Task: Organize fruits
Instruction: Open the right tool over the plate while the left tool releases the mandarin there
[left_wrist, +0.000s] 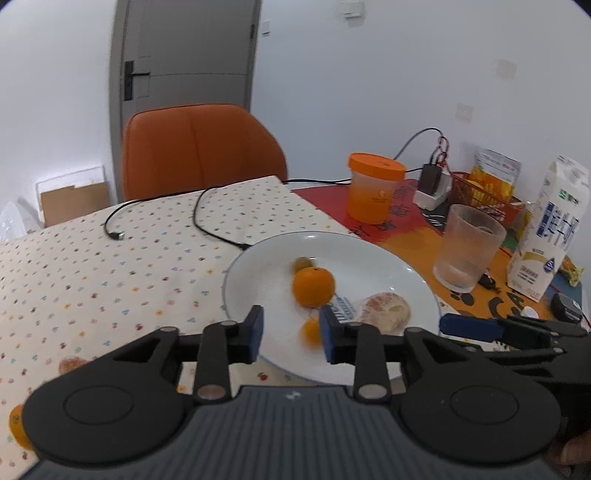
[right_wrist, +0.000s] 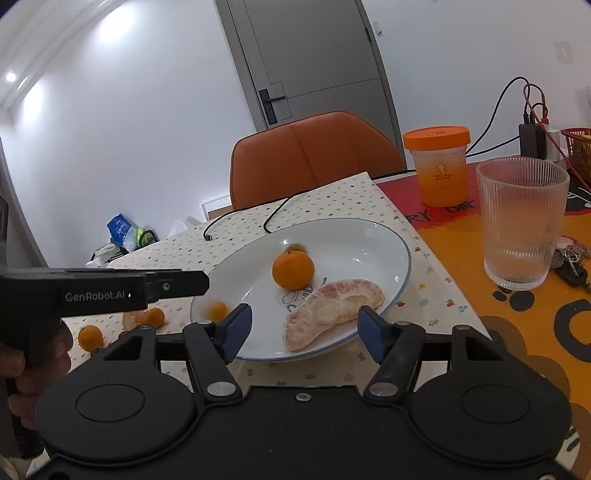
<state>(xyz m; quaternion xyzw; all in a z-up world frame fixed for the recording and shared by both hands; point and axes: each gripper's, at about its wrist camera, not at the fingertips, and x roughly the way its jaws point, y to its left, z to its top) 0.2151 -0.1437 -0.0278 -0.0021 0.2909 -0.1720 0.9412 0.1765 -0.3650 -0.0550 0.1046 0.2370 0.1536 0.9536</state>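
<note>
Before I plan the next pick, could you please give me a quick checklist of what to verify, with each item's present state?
1. Left tongs free: ok, open, nothing gripped.
2. Right tongs free: ok, open, not clamping the pomelo segment.
3. Small orange at rest on the plate: cannot tell, it is blurred.
4. Room left on the plate: ok.
5. All fruit gathered: not ok, loose oranges lie on the tablecloth.
6. Glass clear of the plate: ok, stands apart.
</note>
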